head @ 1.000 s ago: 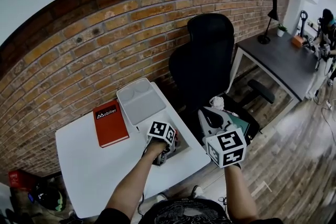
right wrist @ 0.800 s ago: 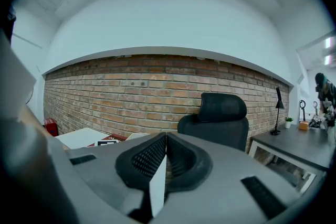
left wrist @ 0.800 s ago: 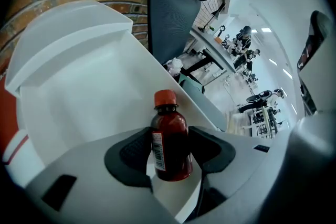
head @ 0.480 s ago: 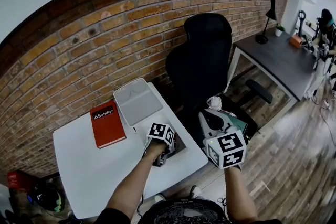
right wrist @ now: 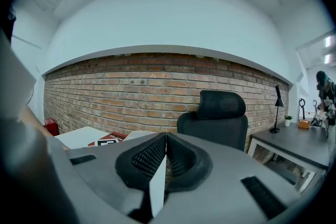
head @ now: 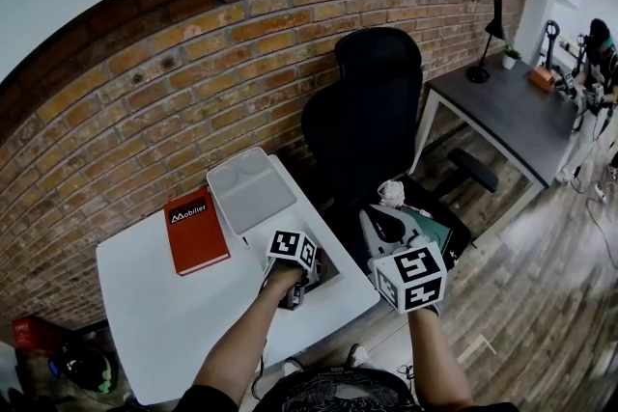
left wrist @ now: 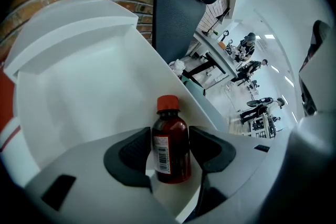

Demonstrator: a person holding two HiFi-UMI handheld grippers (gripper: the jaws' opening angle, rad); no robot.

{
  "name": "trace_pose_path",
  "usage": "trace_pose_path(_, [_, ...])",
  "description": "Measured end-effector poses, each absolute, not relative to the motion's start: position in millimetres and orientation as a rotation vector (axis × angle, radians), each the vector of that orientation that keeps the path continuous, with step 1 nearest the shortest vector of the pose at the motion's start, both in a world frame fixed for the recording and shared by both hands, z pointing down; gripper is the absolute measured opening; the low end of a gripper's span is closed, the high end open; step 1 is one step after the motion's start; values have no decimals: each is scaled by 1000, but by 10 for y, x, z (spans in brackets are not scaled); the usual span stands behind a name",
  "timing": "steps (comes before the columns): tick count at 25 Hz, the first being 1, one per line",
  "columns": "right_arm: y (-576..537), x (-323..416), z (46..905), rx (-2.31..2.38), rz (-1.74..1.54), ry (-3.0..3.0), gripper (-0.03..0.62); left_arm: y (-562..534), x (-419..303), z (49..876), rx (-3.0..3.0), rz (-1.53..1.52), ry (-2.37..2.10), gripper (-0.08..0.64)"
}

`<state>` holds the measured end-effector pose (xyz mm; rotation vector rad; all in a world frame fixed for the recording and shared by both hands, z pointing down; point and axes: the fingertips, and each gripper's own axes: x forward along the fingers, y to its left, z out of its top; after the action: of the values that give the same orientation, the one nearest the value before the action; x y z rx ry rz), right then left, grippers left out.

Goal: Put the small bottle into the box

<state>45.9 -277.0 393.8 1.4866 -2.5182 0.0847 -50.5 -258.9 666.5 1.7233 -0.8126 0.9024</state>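
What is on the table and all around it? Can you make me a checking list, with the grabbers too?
Surface: white table, mostly bare.
Job's things: small bottle, brown with a red cap, upright; grey box, open with nothing seen inside.
Clutter: red book, lying flat left of the box.
Grippers: left gripper has its jaws on the small bottle; right gripper has its jaws together, holding nothing, off the table's right side.
Cables: nothing seen.
Surroundings: brick wall, black office chair, dark desk with a lamp, wooden floor.
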Motion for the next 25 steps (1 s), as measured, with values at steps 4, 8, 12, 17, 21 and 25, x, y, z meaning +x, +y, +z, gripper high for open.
trace_pose_path(4, [-2747, 455, 3944, 1482, 84, -2519, 21, -2585, -495, 6656, 1720, 876, -815, 245])
trace_pose_path(8, [-2745, 437, 3938, 1473, 84, -2525, 21, -2592, -503, 6631, 1727, 870, -824, 245])
trace_pose_path(12, [-2743, 416, 3946, 1461, 92, -2531, 21, -2615, -535, 6549, 1750, 872, -847, 245])
trace_pose_path(17, [-2710, 334, 3931, 1438, 82, -2549, 21, -2642, -663, 6435, 1769, 860, -895, 245])
trace_pose_path(21, [-2710, 244, 3917, 1410, 78, -2566, 21, -2683, -805, 6342, 1783, 850, -949, 245])
trace_pose_path(25, [-2707, 135, 3922, 1378, 78, -2582, 21, -2697, -939, 6244, 1786, 806, -992, 244])
